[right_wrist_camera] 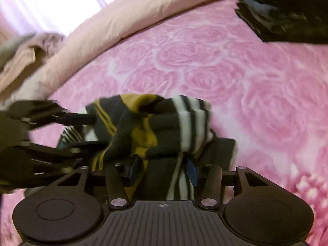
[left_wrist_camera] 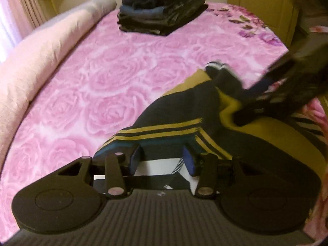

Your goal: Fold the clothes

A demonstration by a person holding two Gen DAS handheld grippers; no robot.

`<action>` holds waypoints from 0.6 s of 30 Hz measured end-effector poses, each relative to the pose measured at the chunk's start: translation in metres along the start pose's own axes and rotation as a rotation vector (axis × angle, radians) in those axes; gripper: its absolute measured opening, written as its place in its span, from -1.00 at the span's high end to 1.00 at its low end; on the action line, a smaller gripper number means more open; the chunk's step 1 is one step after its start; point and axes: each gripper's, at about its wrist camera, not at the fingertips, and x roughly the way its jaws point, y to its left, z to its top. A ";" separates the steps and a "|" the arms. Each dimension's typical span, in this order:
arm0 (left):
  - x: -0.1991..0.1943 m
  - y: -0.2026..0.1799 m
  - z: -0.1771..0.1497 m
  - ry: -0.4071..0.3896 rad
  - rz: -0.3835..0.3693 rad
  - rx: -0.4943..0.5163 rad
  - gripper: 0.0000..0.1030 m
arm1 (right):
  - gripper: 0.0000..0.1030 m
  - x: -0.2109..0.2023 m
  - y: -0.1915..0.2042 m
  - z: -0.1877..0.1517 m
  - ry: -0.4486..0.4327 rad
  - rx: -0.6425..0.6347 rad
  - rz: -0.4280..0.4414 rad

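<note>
The left gripper [left_wrist_camera: 162,155] has its two blue-padded fingers [left_wrist_camera: 136,158] partly apart with a fold of the black knitted garment with mustard-yellow and white stripes [left_wrist_camera: 176,112] lying between them; the cloth covers the tips, so whether the pads actually pinch it I cannot tell. The garment rises just ahead of these fingers and bunches to their right, where the right gripper [left_wrist_camera: 246,110] reaches in from the upper right and buries its tips in the yellow part of the cloth.

In the right wrist view, the right gripper [right_wrist_camera: 164,168] has its fingers [right_wrist_camera: 134,169] set partly apart with a thick bundle of the garment [right_wrist_camera: 164,127] filling the gap between them and draping down over the gripper body. The white-striped section sits just ahead of the right finger. To the left of these fingers the left gripper [right_wrist_camera: 82,121] pokes into the same garment.

The garment is lifted between both grippers above the pink rose-patterned bedspread [left_wrist_camera: 123,61]. Far ahead of the left fingers stands a stack of folded dark clothes [left_wrist_camera: 162,12]. A long pale pink bolster [left_wrist_camera: 47,57] lies along the bedspread's left edge.
</note>
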 end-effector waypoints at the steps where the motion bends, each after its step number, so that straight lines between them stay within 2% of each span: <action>1: 0.003 0.001 0.002 0.009 0.001 0.010 0.18 | 0.08 -0.007 -0.003 -0.003 -0.001 0.016 -0.003; 7: 0.011 0.010 0.005 0.040 -0.024 0.035 0.15 | 0.08 -0.043 -0.011 -0.016 -0.006 0.090 -0.041; 11: -0.001 0.018 0.010 0.030 -0.047 -0.004 0.15 | 0.08 -0.057 0.003 -0.002 -0.091 0.030 -0.015; 14: -0.015 0.028 0.005 0.005 -0.013 -0.055 0.17 | 0.08 -0.049 0.008 0.013 -0.128 -0.015 0.019; 16: -0.013 0.040 -0.003 0.054 0.031 -0.097 0.21 | 0.08 -0.036 0.008 0.020 -0.121 -0.051 0.025; 18: -0.004 0.052 -0.015 0.117 0.055 -0.147 0.18 | 0.08 -0.015 0.003 0.023 -0.066 -0.091 -0.036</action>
